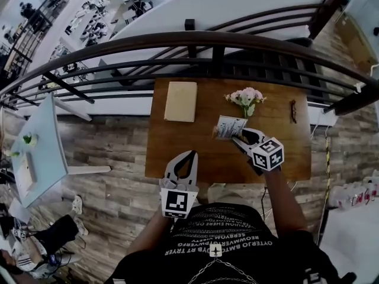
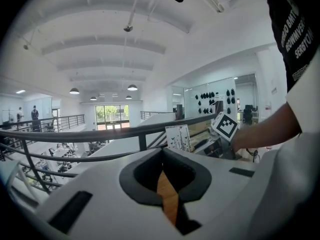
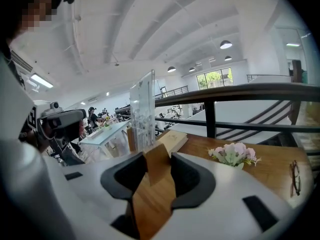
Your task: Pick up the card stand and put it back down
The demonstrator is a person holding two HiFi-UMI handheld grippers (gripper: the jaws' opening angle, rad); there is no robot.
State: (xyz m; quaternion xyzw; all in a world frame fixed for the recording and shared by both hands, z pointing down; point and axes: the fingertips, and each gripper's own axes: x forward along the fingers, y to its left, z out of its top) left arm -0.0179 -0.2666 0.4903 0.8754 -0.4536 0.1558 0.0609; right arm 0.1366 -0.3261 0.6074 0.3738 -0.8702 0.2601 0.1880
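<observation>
While the right tool (image 1: 240, 136) is clamping the wooden foot of the clear acrylic card stand (image 1: 230, 126), its jaws are pressing on that small block from both sides. The transparent panel with its black-printed white card is rising just beyond the tips, leaning a little in the head view. Card stand is sitting over the middle of the brown wooden desk (image 1: 172, 135), just in front of the small bunch of pale pink flowers (image 1: 246, 97) and to the right of the flat beige book (image 1: 180, 101); whether the foot is touching the desktop cannot be told. Left tool (image 1: 191, 155) is hovering over the near edge of the desk, well apart from the card stand. Its jaws are drawn together at the tips and gripping nothing, with only a sliver of desk wood showing through the gap behind them. Dark-framed spectacles (image 1: 292, 111) are lying near the desk's right side, apart from everything else. Dark metal railing (image 1: 177, 43) with curved bars is running along the far edge of the desk. Person in a black printed shirt (image 1: 216, 241) is standing at the near edge, one arm reaching out behind each tool.
</observation>
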